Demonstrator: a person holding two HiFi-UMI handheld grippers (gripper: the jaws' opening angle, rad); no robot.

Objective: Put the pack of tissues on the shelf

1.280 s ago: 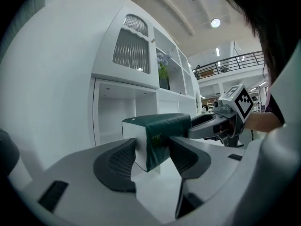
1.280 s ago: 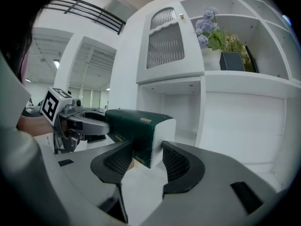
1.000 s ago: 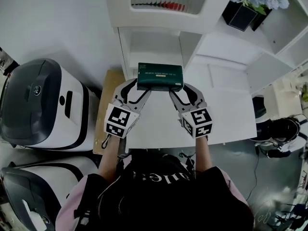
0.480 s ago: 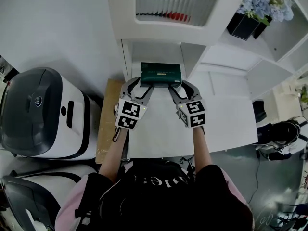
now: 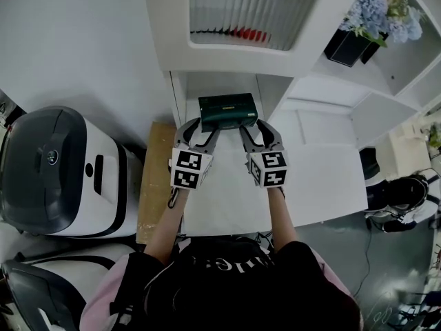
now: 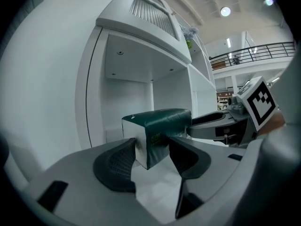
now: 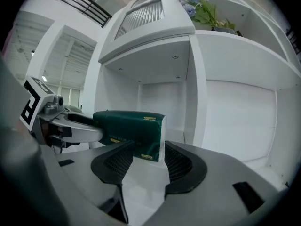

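Two grippers share the pack [image 5: 226,109]: the left gripper [image 5: 202,128] has its jaws clamped on one end, and the right gripper [image 5: 256,127], jaws just closing a little, grips the other. I judge that keeps it level. It hangs at the shelf [image 5: 180,95] bay's mouth, above the white worktop [image 5: 324,167]. Flowers [image 5: 382,9] sit far right.

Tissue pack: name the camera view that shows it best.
The right gripper view: the tissue pack sits large and sharp, with its long green side, white end and labels visible. The left gripper view gives only one end and a corner. The head view shows just its top, small, at the shelf.
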